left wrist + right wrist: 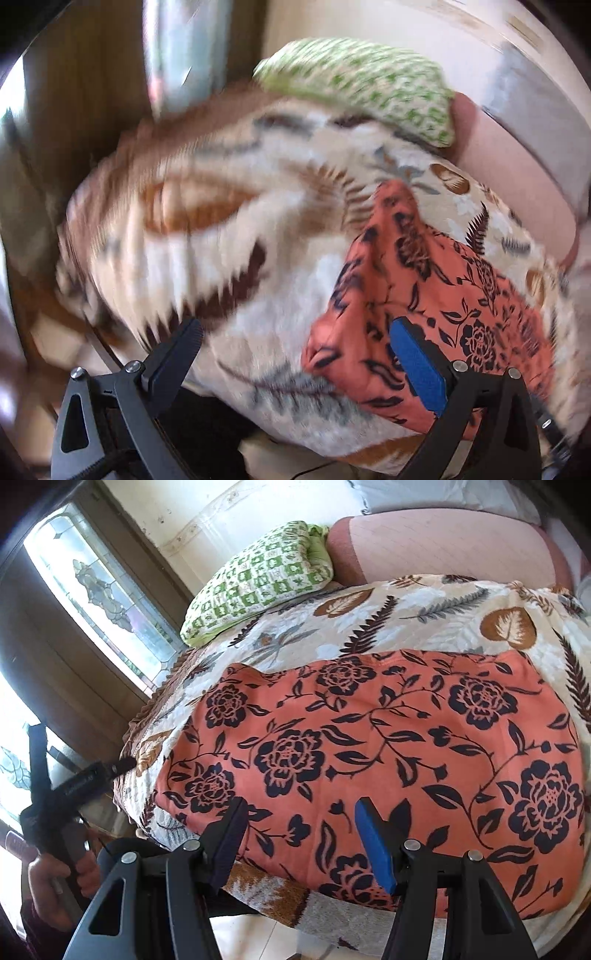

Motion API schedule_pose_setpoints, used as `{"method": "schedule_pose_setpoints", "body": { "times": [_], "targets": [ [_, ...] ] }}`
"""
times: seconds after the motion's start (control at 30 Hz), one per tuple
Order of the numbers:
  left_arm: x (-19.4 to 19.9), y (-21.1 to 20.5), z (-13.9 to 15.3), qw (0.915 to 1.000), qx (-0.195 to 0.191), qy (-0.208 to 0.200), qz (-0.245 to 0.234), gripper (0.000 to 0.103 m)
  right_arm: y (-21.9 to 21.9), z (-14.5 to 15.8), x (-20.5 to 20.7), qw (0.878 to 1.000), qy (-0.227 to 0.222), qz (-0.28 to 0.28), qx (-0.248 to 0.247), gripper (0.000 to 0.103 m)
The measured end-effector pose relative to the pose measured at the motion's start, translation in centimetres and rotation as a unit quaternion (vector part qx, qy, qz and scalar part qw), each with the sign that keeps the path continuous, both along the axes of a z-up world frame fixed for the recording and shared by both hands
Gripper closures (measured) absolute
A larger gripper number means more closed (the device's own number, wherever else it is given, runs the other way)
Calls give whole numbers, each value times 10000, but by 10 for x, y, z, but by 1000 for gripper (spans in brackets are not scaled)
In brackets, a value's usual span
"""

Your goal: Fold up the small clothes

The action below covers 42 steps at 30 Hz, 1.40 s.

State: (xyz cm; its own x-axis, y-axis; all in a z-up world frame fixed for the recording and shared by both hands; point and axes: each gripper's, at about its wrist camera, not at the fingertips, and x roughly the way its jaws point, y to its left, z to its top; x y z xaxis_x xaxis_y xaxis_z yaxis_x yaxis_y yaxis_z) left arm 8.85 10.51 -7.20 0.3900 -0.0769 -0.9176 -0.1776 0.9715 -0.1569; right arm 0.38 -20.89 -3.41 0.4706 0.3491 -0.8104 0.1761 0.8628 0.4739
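An orange garment with dark blue flowers [369,738] lies spread flat on a leaf-patterned bedspread [424,609]. My right gripper [301,805] hovers open over the garment's near edge, with nothing pinched between its fingers. The left wrist view is blurred by motion. In it my left gripper [297,326] stands wide open, its blue-padded finger [417,365] over the garment's corner [424,288] and the other finger over bare bedspread [240,240]. In the right wrist view a hand [55,878] holds the left gripper [81,745] at the bed's left edge.
A green and white patterned pillow [258,579] lies at the far side of the bed, beside a pink cushion [443,542]. A window with leaded glass [99,587] stands to the left. The bed's near edge drops to a pale floor [266,938].
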Motion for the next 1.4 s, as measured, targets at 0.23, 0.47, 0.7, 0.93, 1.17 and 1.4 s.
{"method": "schedule_pose_setpoints", "body": {
  "times": [0.23, 0.47, 0.7, 0.93, 1.17, 1.4],
  "targets": [
    [-22, 1, -30, 9939, -1038, 266, 253, 2, -13, -19, -5, 9996, 172, -164, 153, 39],
    [-16, -26, -61, 9897, -1413, 236, -38, 28, -22, -27, -8, 9991, 258, -286, 194, 39],
    [-9, -24, -51, 9919, -1203, -388, -132, 49, -29, -29, -10, 9985, 298, -415, 177, 39],
    [6, -33, -61, 9881, -1423, -517, -270, 18, -18, -34, -6, 9989, 374, -244, 160, 39],
    [19, -48, -58, 9922, -908, -611, -605, 66, -32, -29, -11, 9985, 251, -472, 129, 39],
    [16, -80, -4, 9834, -716, -1024, -1315, 74, -76, -34, -20, 9934, 211, -1073, 331, 39]
  ]
}}
